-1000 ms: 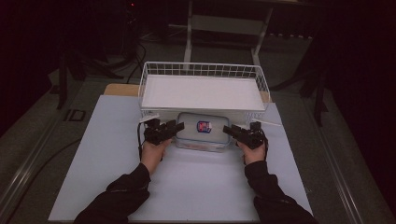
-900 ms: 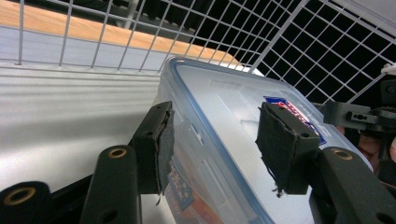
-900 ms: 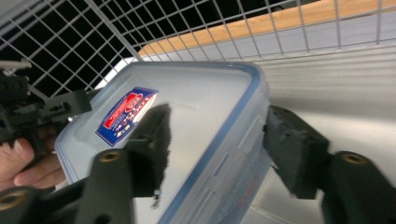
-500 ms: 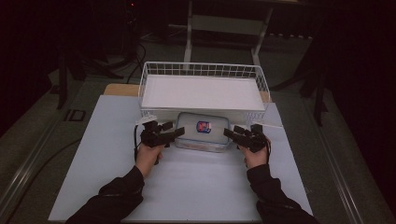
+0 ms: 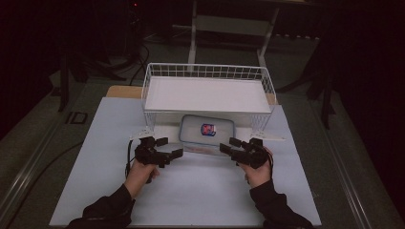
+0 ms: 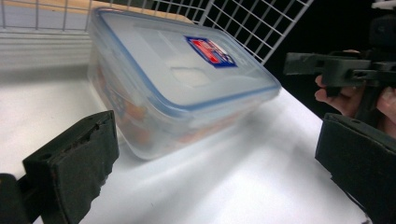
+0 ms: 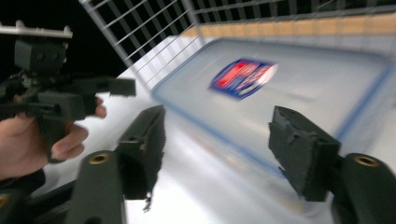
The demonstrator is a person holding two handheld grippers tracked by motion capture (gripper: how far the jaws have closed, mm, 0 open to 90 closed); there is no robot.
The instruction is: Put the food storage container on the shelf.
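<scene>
The plastic box with a blue-edged lid and a red and blue sticker sits flat on the white table, tucked under the front of the white wire basket and pushed a little way in. The left gripper has just been opening its jaws, and now they stand wide with nothing between them; the box is just ahead of it and not touching. The right gripper has just been closing its jaws a bit, but they are let go too, with a gap and nothing held, and the box lies in front of them. It looks like both hands are letting the box be. To do this well, pull both hands back slow and straight, so no jaw bumps the box or knocks it crooked, and keep the cables off the lid. Mind the basket legs at each side
</scene>
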